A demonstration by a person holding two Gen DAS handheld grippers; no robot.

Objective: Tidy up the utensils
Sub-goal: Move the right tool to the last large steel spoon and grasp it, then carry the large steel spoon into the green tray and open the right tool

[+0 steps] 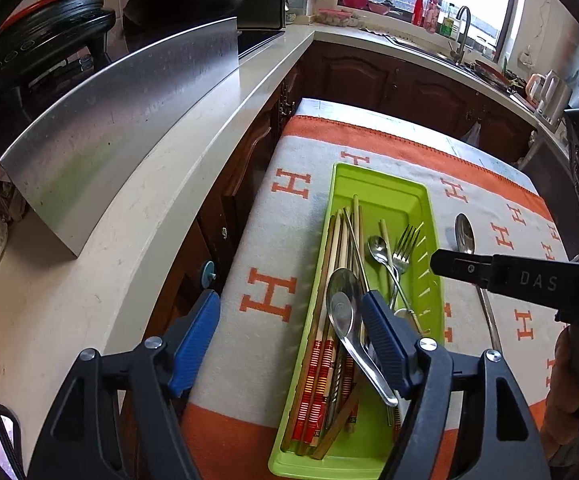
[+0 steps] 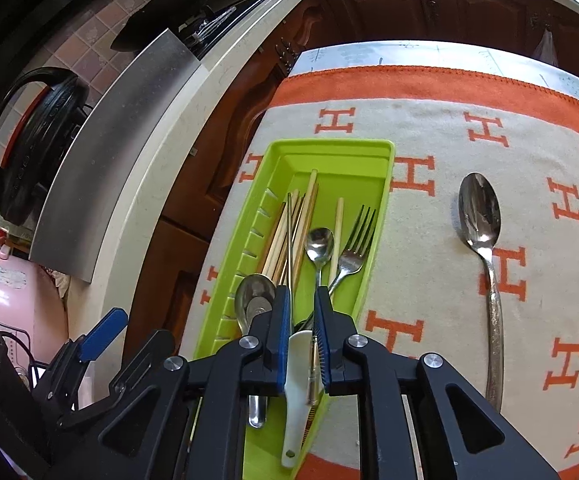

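Observation:
A green utensil tray (image 1: 429, 216) lies on the orange and white cloth and holds chopsticks (image 1: 341, 240), a fork (image 1: 403, 248), a small spoon (image 1: 377, 248) and a metal soup spoon (image 1: 343, 312). My left gripper (image 1: 289, 340) stands open over the tray's near end. The soup spoon lies between its blue pads, untouched. In the right wrist view my right gripper (image 2: 303, 316) hangs over the tray (image 2: 385, 184) with its jaws a narrow gap apart. A white spoon (image 2: 295, 392) lies in the tray just under that gap. A large serving spoon (image 2: 479, 216) rests on the cloth to the tray's right.
A pale countertop (image 1: 137, 208) with a steel splash panel (image 1: 121, 120) runs along the left. Behind it stand a black cooker (image 1: 41, 36) and a wok. Dark wooden cabinets (image 1: 369, 76) close the far side. The cloth (image 2: 429, 280) right of the tray bears only the serving spoon.

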